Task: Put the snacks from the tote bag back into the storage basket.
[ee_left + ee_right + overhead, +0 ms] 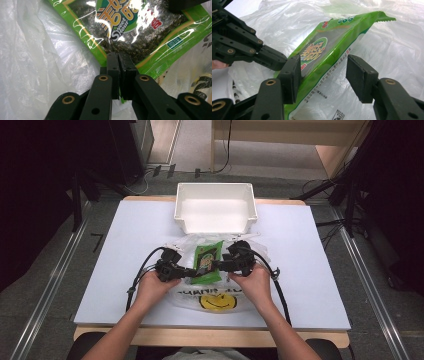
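A green seaweed snack packet (207, 262) lies tilted on top of a clear plastic bag with a yellow smiley face (218, 301). My left gripper (191, 271) is shut on the packet's lower edge (120, 30), with its jaws (119, 62) pressed together on the green rim. My right gripper (217, 265) is open around the packet's opposite side. In the right gripper view the packet (329, 50) stands on edge between the spread jaws (324, 66), close against the left pad. The left gripper (273, 60) holds the packet's far edge there.
An empty white bin (215, 186) stands at the back of the white table mat (310, 270). Crumpled bag plastic (37, 62) spreads under and around the packet (399, 50). Black cables trail from both grippers toward the table's front.
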Demonstrator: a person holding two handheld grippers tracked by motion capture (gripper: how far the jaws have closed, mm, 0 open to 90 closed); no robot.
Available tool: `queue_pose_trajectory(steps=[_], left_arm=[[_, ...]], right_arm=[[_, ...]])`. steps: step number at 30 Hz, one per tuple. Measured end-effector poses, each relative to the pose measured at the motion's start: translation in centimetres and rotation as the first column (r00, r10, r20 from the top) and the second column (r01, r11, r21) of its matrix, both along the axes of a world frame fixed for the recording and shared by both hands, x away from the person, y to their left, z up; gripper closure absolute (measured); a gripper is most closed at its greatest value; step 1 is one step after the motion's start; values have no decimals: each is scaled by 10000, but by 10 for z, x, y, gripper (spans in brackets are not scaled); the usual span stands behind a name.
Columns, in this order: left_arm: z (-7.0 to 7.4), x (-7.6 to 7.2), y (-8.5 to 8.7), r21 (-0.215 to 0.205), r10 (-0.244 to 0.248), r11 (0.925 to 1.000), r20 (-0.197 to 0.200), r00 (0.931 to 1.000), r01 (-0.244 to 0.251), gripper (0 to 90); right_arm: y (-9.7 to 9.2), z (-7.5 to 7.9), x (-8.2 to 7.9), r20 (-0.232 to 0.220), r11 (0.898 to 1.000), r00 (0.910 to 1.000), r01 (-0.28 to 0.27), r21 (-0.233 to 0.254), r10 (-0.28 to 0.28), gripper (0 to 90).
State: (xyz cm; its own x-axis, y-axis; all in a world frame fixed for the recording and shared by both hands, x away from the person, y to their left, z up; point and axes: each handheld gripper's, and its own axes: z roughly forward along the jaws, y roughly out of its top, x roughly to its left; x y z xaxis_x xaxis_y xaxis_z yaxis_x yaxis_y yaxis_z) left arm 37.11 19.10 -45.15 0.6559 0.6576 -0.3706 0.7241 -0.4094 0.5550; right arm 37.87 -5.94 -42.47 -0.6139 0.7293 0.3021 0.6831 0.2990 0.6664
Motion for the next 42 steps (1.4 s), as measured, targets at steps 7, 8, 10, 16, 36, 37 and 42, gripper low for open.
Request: queue_pose_trajectory(steps=[7,8,10,16,36,37,42], left_arm=[[-1,0,-1,-16,13,10000,4,10000,-13,900],[-1,0,-1,-16,13,10000,4,10000,-13,900],[-1,1,-1,0,34,10000,-23,10000,-34,900],[-2,1,-2,-44,6,10000,-36,10000,-6,900],[-4,3,-4,-217,-107,9997,-30,9999,107,900],[-5,4,-4,-253,-135,9996,-44,9999,134,900],[-4,4,-2,-559,-260,9981,-216,9994,248,879]], right_arm=[[3,-3,8,-453,9999,9990,56,131,-49,437],[3,-3,8,-453,9999,9990,56,131,-49,437],[7,-2,12,-517,10000,9987,5,40,-3,431],[12,-6,23,-857,9998,9963,-5,176,20,434],[18,-13,34,-1404,9977,9877,-675,112,684,529],[18,-13,33,-1378,9975,9880,-694,104,702,535],[17,-10,30,-1290,9970,9886,-775,70,777,559]])
